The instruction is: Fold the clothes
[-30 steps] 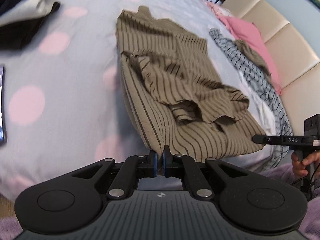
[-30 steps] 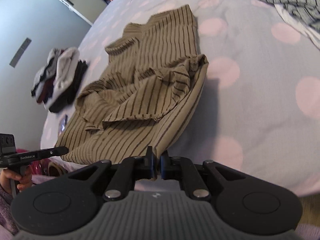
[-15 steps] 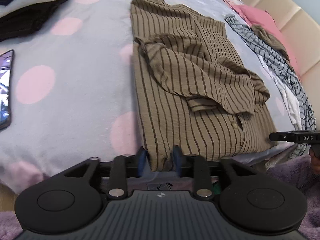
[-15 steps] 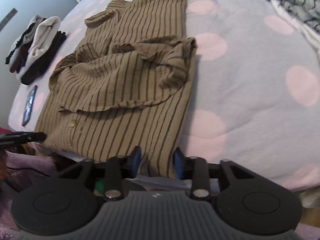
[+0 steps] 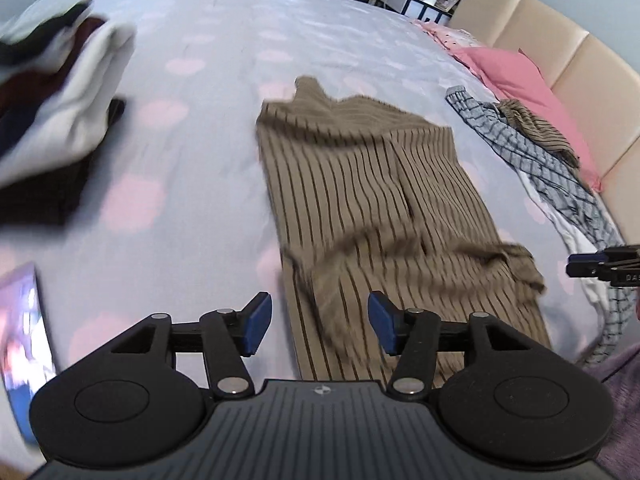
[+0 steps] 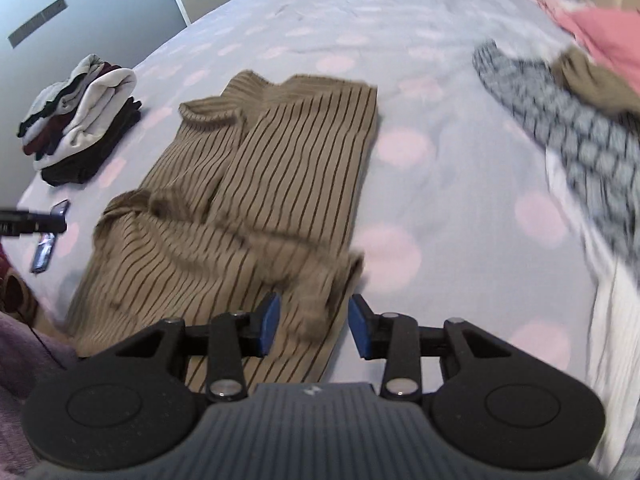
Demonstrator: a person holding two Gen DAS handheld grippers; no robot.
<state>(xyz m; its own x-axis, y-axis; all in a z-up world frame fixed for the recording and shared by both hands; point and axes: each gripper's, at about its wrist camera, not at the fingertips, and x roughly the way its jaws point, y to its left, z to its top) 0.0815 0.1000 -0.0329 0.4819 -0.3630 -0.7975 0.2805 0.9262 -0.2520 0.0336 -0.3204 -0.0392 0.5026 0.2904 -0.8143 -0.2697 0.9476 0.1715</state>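
Observation:
A brown shirt with dark stripes (image 5: 376, 208) lies lengthwise on the bed, its sleeves folded across its lower half; it also shows in the right wrist view (image 6: 256, 208). My left gripper (image 5: 318, 328) is open and empty just above the shirt's near left hem. My right gripper (image 6: 314, 322) is open and empty above the near right hem. The tip of the right gripper shows at the right edge of the left wrist view (image 5: 600, 266), and the left gripper's tip shows in the right wrist view (image 6: 36, 224).
The bed has a grey cover with pink dots (image 5: 208, 92). A stack of folded clothes (image 6: 80, 120) lies at the left with a phone (image 6: 46, 246) in front of it. A checked garment (image 6: 568, 132), pink clothes (image 5: 516, 76) and a beige headboard (image 5: 580, 68) are at the right.
Both grippers were shut on the shirt's near hem, then opened and let it go. Both have since lifted and tilted up, so more of the bed is in view.

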